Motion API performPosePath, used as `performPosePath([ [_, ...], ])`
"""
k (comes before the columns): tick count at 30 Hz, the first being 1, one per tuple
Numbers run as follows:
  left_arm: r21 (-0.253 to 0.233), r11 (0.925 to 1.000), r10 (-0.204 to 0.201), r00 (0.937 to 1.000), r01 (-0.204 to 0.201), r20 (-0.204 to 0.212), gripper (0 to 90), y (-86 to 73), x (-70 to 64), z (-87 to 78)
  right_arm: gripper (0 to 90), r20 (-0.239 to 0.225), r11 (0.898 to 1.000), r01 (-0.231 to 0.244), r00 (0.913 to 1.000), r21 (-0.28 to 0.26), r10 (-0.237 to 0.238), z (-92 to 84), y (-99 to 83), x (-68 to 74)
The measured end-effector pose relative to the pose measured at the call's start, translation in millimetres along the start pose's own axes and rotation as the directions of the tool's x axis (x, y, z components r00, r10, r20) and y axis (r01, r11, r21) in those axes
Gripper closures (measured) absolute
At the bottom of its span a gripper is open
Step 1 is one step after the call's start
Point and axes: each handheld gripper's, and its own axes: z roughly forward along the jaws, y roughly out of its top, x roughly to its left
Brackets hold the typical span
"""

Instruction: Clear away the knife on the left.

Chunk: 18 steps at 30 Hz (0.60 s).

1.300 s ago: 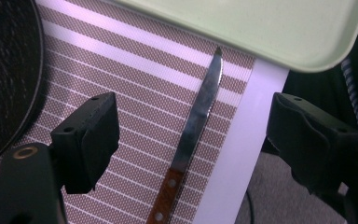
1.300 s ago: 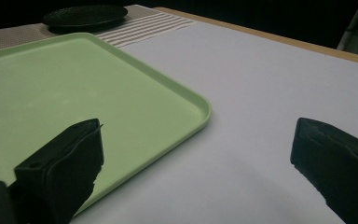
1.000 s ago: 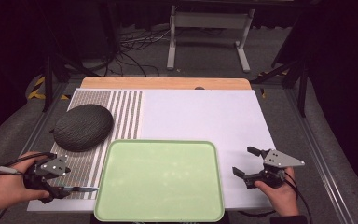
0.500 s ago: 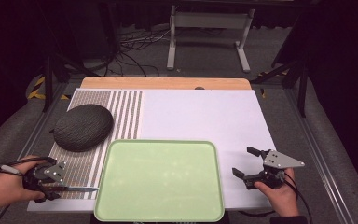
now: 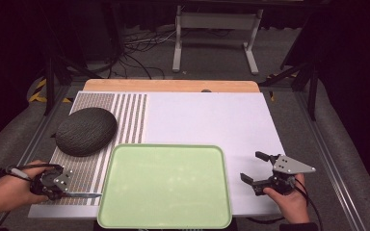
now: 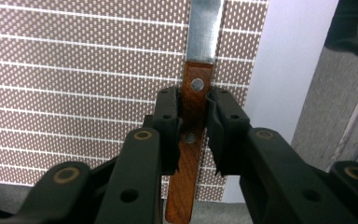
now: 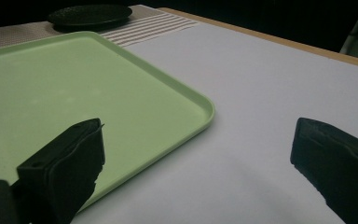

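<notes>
Left gripper view looks down on a knife (image 6: 192, 140) with a brown wooden handle and two small metal pins. The left gripper (image 6: 193, 122) has just been closing its jaws, and now they pinch the handle from both sides. The shiny blade points away over the striped mat (image 6: 74, 84). No words or labels can be read on the knife or on anything else.

From the high view, the knife (image 5: 84, 195) lies at the near left of the table, just beside the green tray (image 5: 166, 185). A dark round bumpy thing (image 5: 85, 131) sits on the striped mat (image 5: 125, 115) behind it. The right gripper (image 5: 256, 167) rests over the white sheet (image 5: 207, 120), just right of the tray, with its jaws spread wide and nothing between them. Nothing blocks the knife.
</notes>
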Motion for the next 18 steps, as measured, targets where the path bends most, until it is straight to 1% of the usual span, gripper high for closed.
performPosePath([
  [3,0.009,0.9996,0.028,0.9996,-0.028,-0.005,76.4,0.6,0.1,-0.4,3.4,-0.002,1.0,0.0,1.0,0.0,0.0,0.0,-0.1,0.2],
  [5,0.009,0.9993,0.037,0.9993,-0.037,-0.008,77.0,0.5,-0.3,-0.2,3.5,-0.004,1.0,0.002,1.0,-0.001,-0.002,0.2,0.1,0.7],
  [7,0.013,0.999,0.043,0.999,-0.043,-0.007,77.3,0.7,-0.3,-0.3,3.4,-0.006,1.0,0.002,1.0,-0.001,-0.002,0.0,0.1,0.7],
  [11,0.017,0.999,0.042,0.9991,-0.042,-0.008,77.6,0.4,0.0,0.1,3.4,-0.006,1.0,0.001,1.0,-0.002,-0.001,-0.1,0.1,0.8],
  [12,0.029,0.999,0.035,0.9993,-0.035,-0.01,77.6,0.0,0.0,-0.3,3.4,-0.006,1.0,0.001,1.0,-0.002,-0.001,-0.1,0.1,0.8],
  [13,0.045,0.9987,0.027,0.9993,-0.026,-0.027,77.7,-0.9,0.8,-1.6,3.4,-0.006,1.0,0.001,1.0,-0.001,-0.001,0.0,0.1,0.7],
  [14,0.037,0.9993,0.004,0.9997,-0.003,-0.024,77.6,-4.0,1.7,-2.8,3.5,-0.006,1.0,0.001,1.0,0.0,-0.001,0.0,0.1,0.6],
  [15,0.037,0.9993,0.004,0.9997,-0.003,-0.024,77.7,-4.0,1.7,-2.8,3.5,-0.006,1.0,0.001,1.0,0.0,-0.001,0.0,0.1,0.6],
  [17,0.033,0.999,-0.028,0.9993,0.028,-0.027,77.7,-8.5,3.1,-6.9,3.4,-0.006,1.0,-0.001,1.0,0.001,0.001,0.3,-0.1,0.4],
  [18,0.028,0.9982,-0.052,0.9981,0.053,-0.032,77.7,-9.7,2.7,-8.9,3.4,-0.006,1.0,-0.001,1.0,0.002,0.001,0.2,-0.1,0.2],
])
